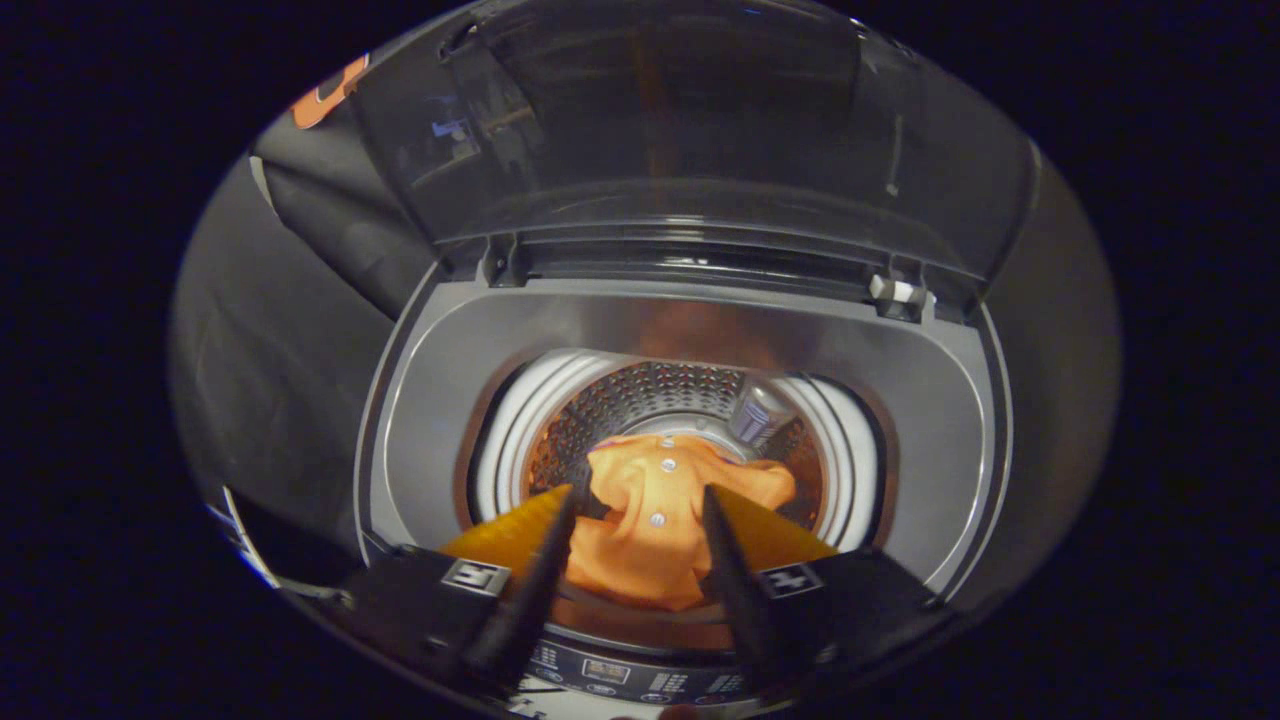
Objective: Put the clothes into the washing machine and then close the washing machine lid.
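Observation:
I look down into a top-loading washing machine (930, 400) whose opening faces me. An orange garment (650, 550) with small white buttons lies crumpled inside the perforated steel drum (650, 395). My gripper (638, 492) hangs over the front of the opening, open, with its fingertips (562, 510) spread apart. The garment shows in the gap between the fingers and below them, and neither finger presses on it. The dark see-through lid (680, 120) stands raised upright on its hinges at the back of the machine.
The control panel (620, 682) runs along the machine's front edge, just under my fingers. A white ring (505, 440) rims the drum mouth. Black booth cloth (290, 330) hangs to the left of the machine and behind it.

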`<state>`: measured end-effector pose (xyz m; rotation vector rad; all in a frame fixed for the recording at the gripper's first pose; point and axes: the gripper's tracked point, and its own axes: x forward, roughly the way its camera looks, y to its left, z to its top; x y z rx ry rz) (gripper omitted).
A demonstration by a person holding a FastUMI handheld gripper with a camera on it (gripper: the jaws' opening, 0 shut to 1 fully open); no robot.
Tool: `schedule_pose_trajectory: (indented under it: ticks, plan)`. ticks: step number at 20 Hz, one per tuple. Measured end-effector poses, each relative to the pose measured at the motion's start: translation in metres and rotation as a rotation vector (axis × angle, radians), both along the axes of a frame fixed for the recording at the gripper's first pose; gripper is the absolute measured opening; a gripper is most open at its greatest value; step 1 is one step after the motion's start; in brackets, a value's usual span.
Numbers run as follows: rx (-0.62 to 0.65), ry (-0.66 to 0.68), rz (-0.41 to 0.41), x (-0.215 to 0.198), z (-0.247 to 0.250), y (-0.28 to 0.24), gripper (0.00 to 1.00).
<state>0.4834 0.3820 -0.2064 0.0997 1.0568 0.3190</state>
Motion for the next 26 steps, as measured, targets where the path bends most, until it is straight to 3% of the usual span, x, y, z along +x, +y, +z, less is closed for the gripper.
schedule_pose_trajectory:
  ticks: [1, 9, 17, 26]
  plan:
    - [-0.005, -0.010, -0.008, -0.001, 0.002, -0.001, 0.81]
    - [-0.013, -0.027, 0.036, -0.009, 0.012, -0.003, 0.79]
    - [-0.009, -0.147, 0.085, -0.015, 0.070, -0.005, 0.78]
    - [0.102, -0.353, 0.042, 0.022, 0.225, -0.011, 0.79]
